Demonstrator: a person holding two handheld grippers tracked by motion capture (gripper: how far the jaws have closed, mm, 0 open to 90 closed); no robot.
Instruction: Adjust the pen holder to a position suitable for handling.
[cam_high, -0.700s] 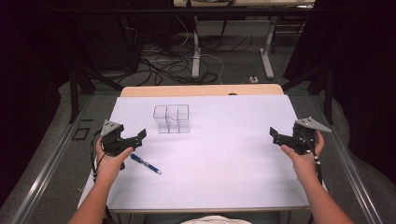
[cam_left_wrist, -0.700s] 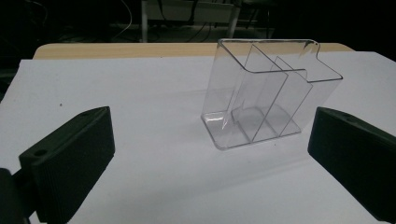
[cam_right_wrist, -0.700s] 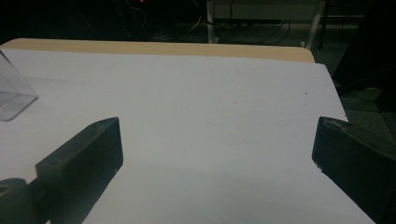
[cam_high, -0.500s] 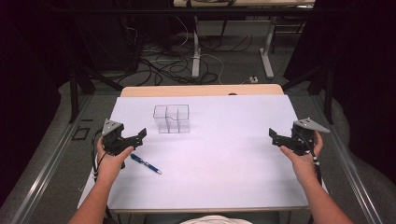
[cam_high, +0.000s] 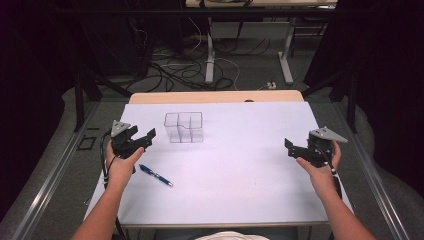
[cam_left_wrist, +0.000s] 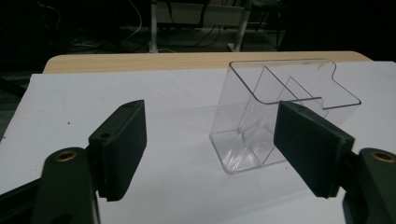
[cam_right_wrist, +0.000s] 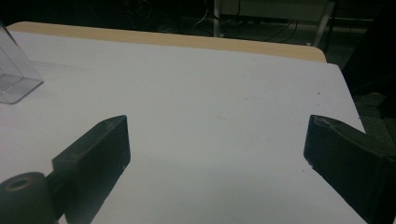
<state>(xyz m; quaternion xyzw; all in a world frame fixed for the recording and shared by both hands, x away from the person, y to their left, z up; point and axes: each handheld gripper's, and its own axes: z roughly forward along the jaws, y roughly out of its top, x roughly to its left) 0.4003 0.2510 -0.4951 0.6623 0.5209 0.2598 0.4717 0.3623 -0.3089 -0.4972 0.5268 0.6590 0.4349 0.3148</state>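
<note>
your left gripper (cam_high: 141, 139) hovers over the sheet's 9 o'clock edge with its jaws set wide and nothing between them; in the left gripper view (cam_left_wrist: 210, 149) the gap frames bare paper, and the clear organiser (cam_left_wrist: 275, 112) stands beyond, partly behind the jaw at 3 o'clock. clear organiser (cam_high: 184, 127): a see-through box with inner dividers and a stepped rim, upright on the white sheet (cam_high: 240, 165) toward 11 o'clock from the sheet's middle, near the left gripper's jaw tips but apart from them, at about 2 o'clock from them. blue pen (cam_high: 155, 175): lying flat on the sheet at 5 o'clock from your left hand (cam_high: 121, 167), just beside it, its tip toward 4 o'clock; whether it touches the hand cannot be told. your right gripper (cam_high: 292, 147) is held at the sheet's 3 o'clock edge, well apart from the organiser, jaws spread wide on nothing; in the right gripper view (cam_right_wrist: 217, 156) plain paper lies between them, with a corner of the organiser (cam_right_wrist: 16, 77) at 10 o'clock. wooden table edge (cam_high: 215, 96): a pale strip showing past the sheet at 12 o'clock.
</note>
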